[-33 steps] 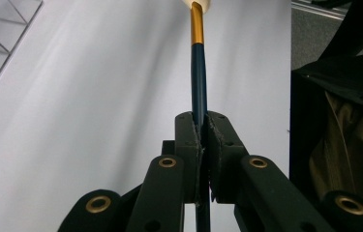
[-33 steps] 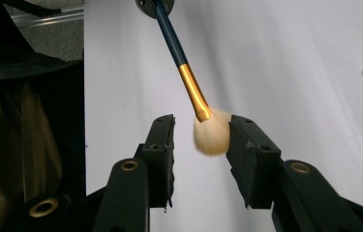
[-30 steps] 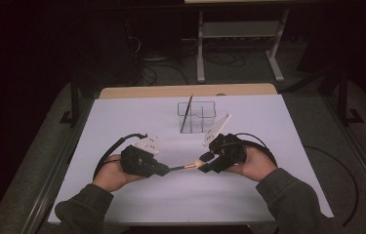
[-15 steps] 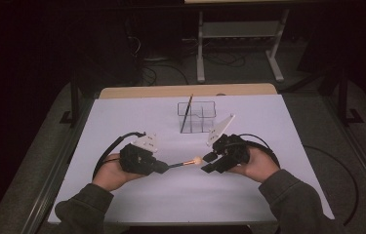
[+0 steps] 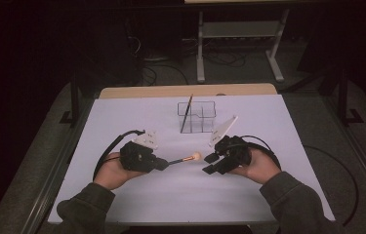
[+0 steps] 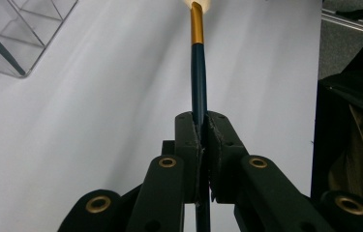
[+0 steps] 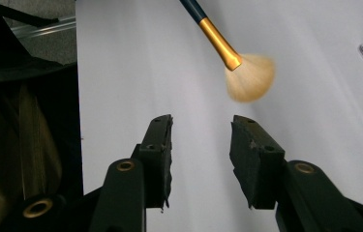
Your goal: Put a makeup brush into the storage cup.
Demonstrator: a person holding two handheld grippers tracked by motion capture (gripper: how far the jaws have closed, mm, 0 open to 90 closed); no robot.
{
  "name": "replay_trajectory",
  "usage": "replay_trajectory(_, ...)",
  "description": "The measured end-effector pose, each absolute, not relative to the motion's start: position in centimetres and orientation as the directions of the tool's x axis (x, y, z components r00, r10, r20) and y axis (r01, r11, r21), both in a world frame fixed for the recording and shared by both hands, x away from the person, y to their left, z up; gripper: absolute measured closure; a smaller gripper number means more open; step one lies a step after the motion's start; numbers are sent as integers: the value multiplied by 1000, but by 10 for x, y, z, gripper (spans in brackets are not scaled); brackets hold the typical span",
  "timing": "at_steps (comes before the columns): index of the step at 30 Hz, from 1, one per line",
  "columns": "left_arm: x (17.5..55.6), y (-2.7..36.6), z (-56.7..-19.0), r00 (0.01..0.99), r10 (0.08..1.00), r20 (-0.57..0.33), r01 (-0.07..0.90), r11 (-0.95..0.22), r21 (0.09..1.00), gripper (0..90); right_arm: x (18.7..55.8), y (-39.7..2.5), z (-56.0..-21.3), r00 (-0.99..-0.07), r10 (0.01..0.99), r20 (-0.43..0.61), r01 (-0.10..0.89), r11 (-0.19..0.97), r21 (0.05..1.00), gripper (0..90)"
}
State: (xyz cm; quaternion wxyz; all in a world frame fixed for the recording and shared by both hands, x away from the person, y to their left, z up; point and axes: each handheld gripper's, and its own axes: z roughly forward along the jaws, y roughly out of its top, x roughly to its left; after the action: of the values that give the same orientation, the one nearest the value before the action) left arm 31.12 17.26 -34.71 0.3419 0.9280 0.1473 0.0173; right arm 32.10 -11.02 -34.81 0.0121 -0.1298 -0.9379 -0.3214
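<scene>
The left gripper (image 5: 162,164) clamped the brush (image 5: 186,158) by its handle, bristles toward three o'clock, offering it to the open-jawed right gripper (image 5: 209,164).

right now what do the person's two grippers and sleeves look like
Both the left gripper and right gripper are matte black, with jointed jaws on brass-coloured pivot rivets, a grey three-cornered plate on top and a looping black cable. The sleeves are dark olive-grey.
</scene>
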Motion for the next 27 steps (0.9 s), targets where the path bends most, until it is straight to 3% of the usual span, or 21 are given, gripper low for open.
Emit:
replay_trajectory(15,317,172,-347,938,335,-87,307,-692,654,840,321,-118,-359,-951,280,132,301,736,607,511)
replay_trajectory(27,320,170,-347,928,360,-92,329,-683,652,840,323,-118,-367,-946,283,157,317,722,615,522)
